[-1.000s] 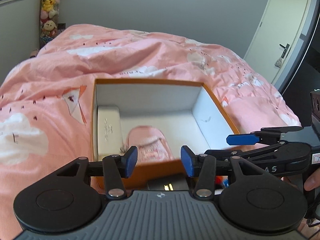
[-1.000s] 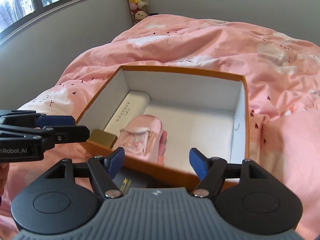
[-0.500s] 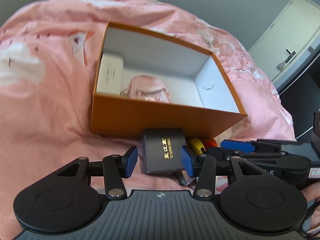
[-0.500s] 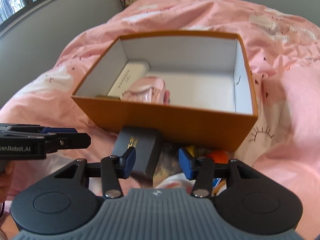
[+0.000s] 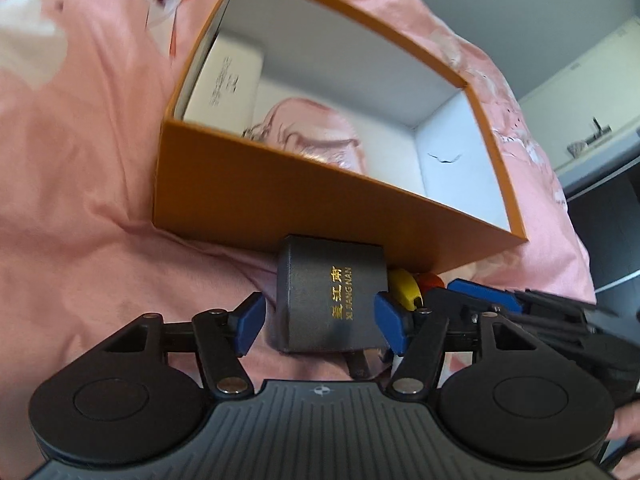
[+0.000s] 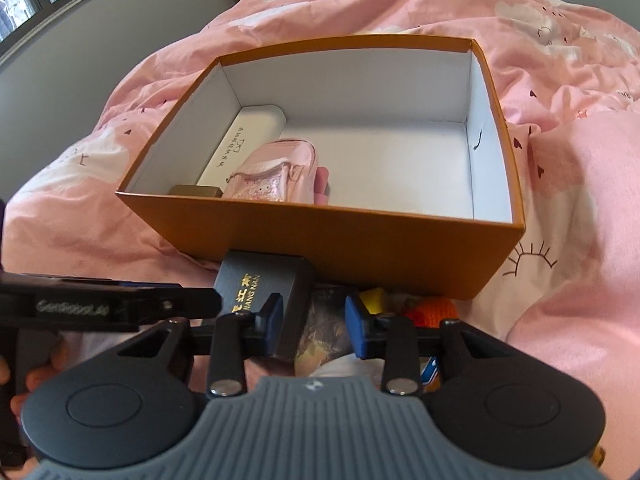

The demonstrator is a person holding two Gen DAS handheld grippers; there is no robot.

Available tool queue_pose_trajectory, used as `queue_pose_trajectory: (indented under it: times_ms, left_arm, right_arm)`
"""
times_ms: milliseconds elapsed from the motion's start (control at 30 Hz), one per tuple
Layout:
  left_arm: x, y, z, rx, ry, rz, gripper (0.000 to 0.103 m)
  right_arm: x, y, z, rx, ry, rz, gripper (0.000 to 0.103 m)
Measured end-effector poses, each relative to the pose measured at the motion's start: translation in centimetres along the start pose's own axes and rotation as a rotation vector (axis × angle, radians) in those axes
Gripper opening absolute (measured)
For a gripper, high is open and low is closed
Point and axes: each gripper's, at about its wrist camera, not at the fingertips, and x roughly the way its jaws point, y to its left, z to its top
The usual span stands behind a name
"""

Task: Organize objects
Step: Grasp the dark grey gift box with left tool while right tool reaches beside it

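Straddling the dark box [image 5: 328,304] just near of the orange bin [image 5: 280,208], left gripper [image 5: 318,320] opening, right pad at its side, left pad clear, nothing gripped. Right gripper [image 6: 314,326] closing over the clutter to the right (yellow toy [image 6: 374,300], orange toy [image 6: 434,312]), nothing yet pinched. Crowded: could clash, or shove the box on the soft quilt [image 6: 560,200].
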Motion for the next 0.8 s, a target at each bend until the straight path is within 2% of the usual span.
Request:
queue_pose_trajectory:
  times_ms: [133,233,400,500,600,633,800]
  left_arm:
    - [1.6,0.8,0.4,-0.07,0.035,-0.015,0.072]
    - [2.7,1.1,0.6,-0.091,0.065,-0.015,0.073]
    - [3.6,1.6,0.6,-0.122,0.089,-0.059,0.078]
    - [3.6,1.8,0.5,-0.123,0.093,-0.081,0.068]
    - [3.3,1.9,0.2,-0.132,0.097,-0.122,0.042]
    - [3.0,1.7,0.2,-0.123,0.09,-0.132,0.036]
    - [0.7,0.5,-0.5,-0.041,0.04,-0.113,0.03]
  right_arm:
    - [0.7,-0.1,0.3,-0.017,0.009,-0.017,0.037]
    - [1.3,-0.4,0.3,-0.015,0.02,-0.021,0.037]
    - [2.0,-1.0,0.6,-0.008,0.037,-0.025,0.037]
    - [2.3,-1.1,0.7,-0.008,0.045,-0.027,0.037]
    - [2.6,-1.0,0.7,-0.008,0.056,-0.021,0.037]
    - [2.7,-0.9,0.7,-0.01,0.058,-0.02,0.037]
    - [2.4,-0.4,1.0,-0.044,0.062,-0.013,0.037]
